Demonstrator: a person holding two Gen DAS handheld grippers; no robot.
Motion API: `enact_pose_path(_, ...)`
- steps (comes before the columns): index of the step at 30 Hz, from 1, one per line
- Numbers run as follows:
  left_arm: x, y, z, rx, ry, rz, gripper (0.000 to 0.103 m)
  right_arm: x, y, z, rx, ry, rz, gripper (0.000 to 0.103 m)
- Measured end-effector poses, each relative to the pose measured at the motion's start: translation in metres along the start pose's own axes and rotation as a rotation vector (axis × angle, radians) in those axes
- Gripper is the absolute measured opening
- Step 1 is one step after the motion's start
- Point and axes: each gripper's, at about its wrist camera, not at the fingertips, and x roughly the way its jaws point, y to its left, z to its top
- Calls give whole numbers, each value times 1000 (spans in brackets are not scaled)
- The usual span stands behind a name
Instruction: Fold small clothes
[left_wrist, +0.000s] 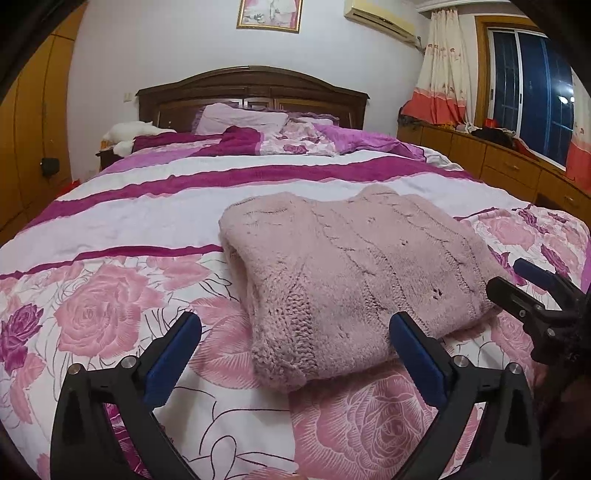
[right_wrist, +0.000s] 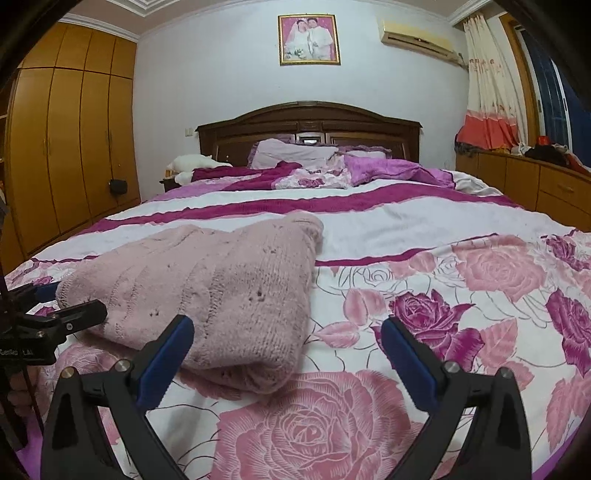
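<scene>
Item: pink knit sweater (left_wrist: 343, 280), folded into a thick bundle, lay on the floral bedspread (left_wrist: 110, 306) at the foot of the bed.

Left gripper (left_wrist: 295, 354): fingers spread wide, nothing held, straddling the sweater's near left corner.

Right gripper (right_wrist: 288, 358): fingers wide apart, empty, at the sweater's near right corner.

Judged step: release after folding; withdraw straight back so no finger snags the knit.

Right view alone showed wardrobe (right_wrist: 70, 147) beyond the sweater; left view showed the window (left_wrist: 528, 99).
</scene>
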Motion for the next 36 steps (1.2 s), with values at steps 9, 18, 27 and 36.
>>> enact_pose_path(9,-1,1,-1,0,2,-2,84,1,2,-1,-12,16,-4,103)
enact_pose_path(18,-1,1,-1,0,3,-3,84,2,1,-1,-13,17,-6,103)
enact_pose_path(27,-1,0,-1,1,3,-2,84,2,0,-3,-13,18,-9,103)
enact_pose_path(36,0,1,-1,-1,4,-3,84,2,-1,-3,-14,21,-10,103)
